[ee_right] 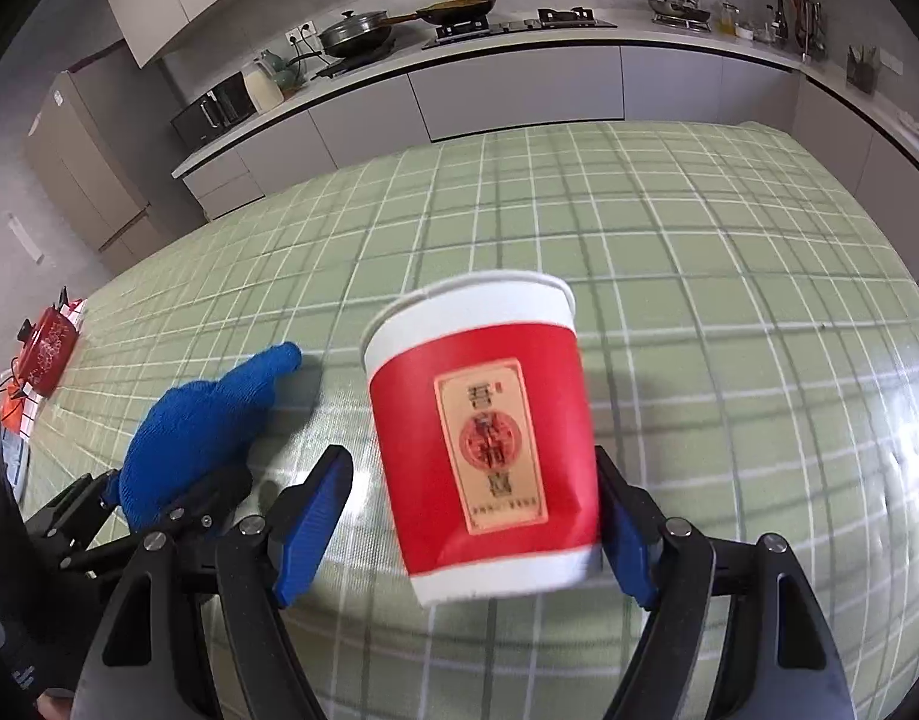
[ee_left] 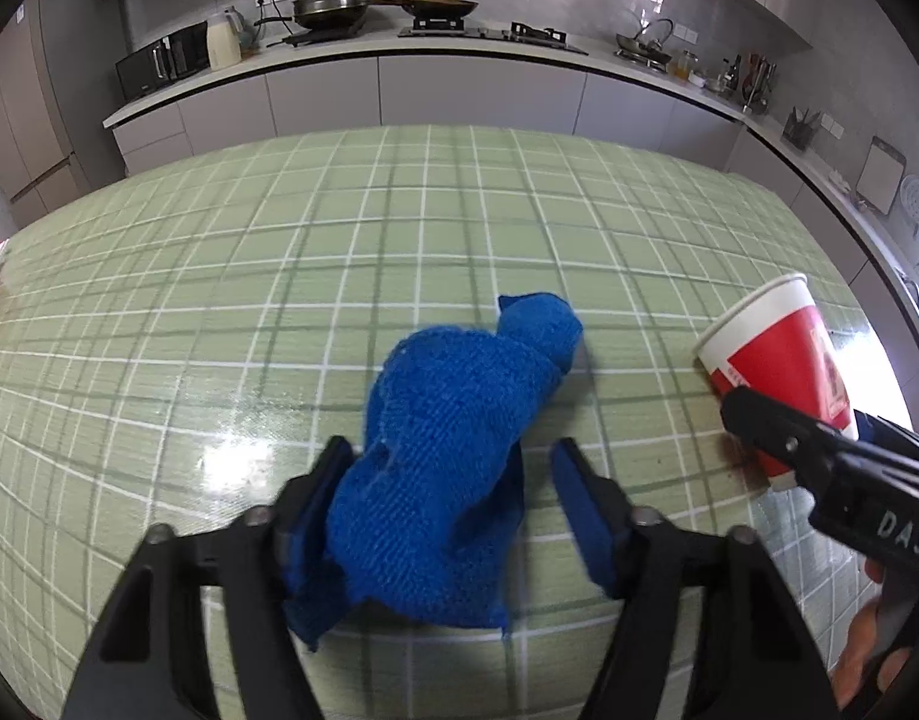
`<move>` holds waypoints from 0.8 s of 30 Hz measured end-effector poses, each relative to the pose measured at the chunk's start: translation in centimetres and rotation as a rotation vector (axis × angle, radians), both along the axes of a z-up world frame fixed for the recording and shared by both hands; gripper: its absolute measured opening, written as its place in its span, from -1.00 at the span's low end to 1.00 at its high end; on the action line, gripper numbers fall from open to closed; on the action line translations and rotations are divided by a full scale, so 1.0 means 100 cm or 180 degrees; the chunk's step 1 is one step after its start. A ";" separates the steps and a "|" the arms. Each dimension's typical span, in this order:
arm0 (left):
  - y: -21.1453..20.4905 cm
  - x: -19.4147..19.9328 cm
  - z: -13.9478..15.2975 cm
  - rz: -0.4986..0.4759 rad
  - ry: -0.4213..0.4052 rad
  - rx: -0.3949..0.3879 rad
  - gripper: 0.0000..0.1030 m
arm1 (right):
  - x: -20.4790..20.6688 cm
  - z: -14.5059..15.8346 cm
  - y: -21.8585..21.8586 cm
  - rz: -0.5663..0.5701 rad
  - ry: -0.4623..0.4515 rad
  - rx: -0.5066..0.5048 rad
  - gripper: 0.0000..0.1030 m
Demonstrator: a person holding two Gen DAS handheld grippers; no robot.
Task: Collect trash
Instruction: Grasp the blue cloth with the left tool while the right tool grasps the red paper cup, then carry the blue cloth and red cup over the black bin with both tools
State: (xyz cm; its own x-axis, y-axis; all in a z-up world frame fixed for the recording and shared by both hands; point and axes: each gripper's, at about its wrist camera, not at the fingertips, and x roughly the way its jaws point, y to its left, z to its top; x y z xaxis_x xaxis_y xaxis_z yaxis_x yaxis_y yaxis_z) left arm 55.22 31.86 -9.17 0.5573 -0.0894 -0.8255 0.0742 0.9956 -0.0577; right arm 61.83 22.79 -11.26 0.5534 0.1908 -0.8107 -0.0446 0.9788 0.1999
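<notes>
left gripper (ee_left: 447, 480): angled steeply down at the table, jaws part-spread around the blue cloth; left pad touches the cloth, right pad stands clear with a gap, so no pinch.
right gripper (ee_right: 471, 516): also pitched down, jaws spread around the paper cup; right pad at the cup wall, left pad clear of it; firm grip cannot be told.
blue cloth (ee_left: 453, 456): bunched up on the green checked tablecloth (ee_left: 279, 276), near centre, left of the cup.
paper cup (ee_right: 483, 438): red and white, tilted, mouth facing far side, base near.
left wrist view only: person's hand (ee_left: 867, 648) on the right gripper's handle, low right.
right wrist view only: cup's label side; red patterned object (ee_right: 45, 354) at far-left table edge.
</notes>
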 end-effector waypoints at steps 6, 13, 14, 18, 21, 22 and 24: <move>0.001 -0.002 0.002 0.0029 -0.0040 -0.0063 -0.48 | 0.003 -0.002 -0.004 0.0044 -0.0062 0.0029 0.20; 0.005 -0.024 0.021 0.0015 -0.0205 -0.0162 -0.57 | -0.023 0.014 -0.015 0.0026 -0.0212 0.0083 0.18; 0.002 -0.030 0.027 -0.0006 -0.0244 -0.0175 -0.57 | -0.028 0.015 -0.019 0.0018 -0.0224 0.0096 0.18; -0.012 -0.049 0.044 -0.0084 -0.0308 -0.0218 -0.57 | -0.053 0.029 -0.037 -0.0031 -0.0300 0.0144 0.18; -0.035 -0.068 0.056 -0.0134 -0.0355 -0.0226 -0.57 | -0.078 0.038 -0.060 -0.0062 -0.0350 0.0190 0.18; -0.044 -0.074 0.059 -0.0154 -0.0357 -0.0233 -0.57 | -0.084 0.040 -0.065 -0.0070 -0.0364 0.0205 0.18; -0.064 -0.088 0.064 -0.0182 -0.0366 -0.0239 -0.57 | -0.103 0.045 -0.086 -0.0083 -0.0383 0.0248 0.18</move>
